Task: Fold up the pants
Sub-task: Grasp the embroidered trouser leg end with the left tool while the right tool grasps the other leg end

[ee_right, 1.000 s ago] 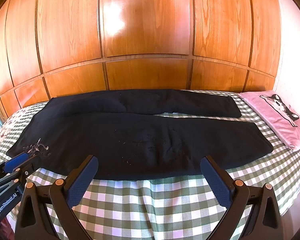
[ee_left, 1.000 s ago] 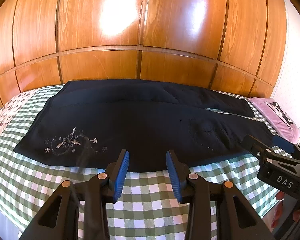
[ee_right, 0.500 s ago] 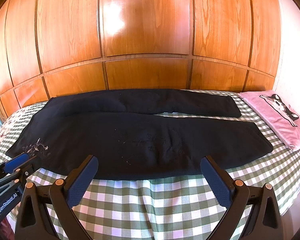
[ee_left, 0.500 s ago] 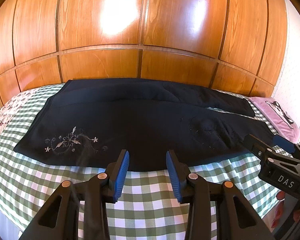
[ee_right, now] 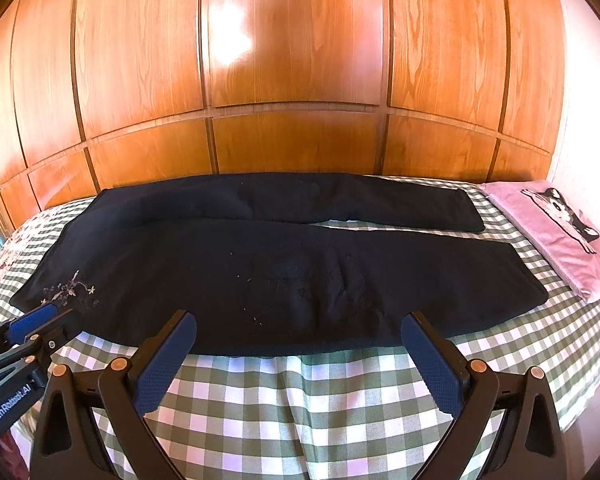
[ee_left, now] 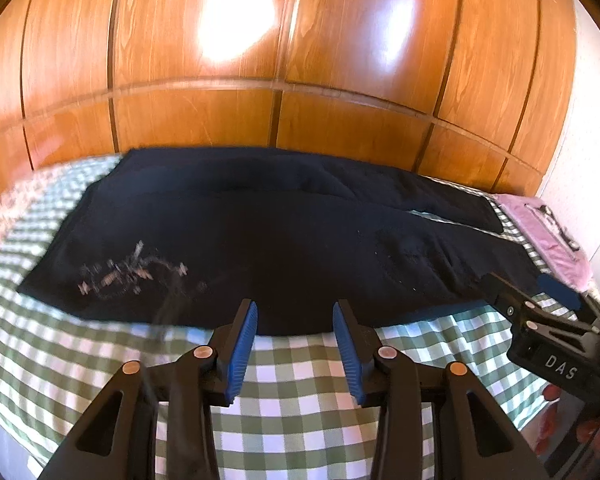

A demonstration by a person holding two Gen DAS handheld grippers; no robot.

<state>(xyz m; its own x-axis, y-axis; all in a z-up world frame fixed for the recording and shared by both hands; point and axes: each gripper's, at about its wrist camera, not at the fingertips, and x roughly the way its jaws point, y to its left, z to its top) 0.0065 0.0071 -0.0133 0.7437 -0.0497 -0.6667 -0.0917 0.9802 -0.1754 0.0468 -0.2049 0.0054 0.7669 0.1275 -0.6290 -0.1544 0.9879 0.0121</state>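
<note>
Black pants (ee_right: 284,268) lie flat across the checked bed (ee_right: 300,400), legs twd the pink pillow (ee_right: 560,232). Left claw (ee_left: 294,344) part open, right claw (ee_right: 298,364) wide open; both empty, short of the near hem.

The flower stitching (ee_left: 132,272) on the pants (ee_left: 260,240) is smeared in the left wrist view, so its shape is hard to make out. The bed (ee_left: 300,392) is fuzzy at its left edge there. The right tool (ee_left: 540,308) hides the end of the near pant leg. The pink pillow (ee_right: 556,236) runs out of the picture.
</note>
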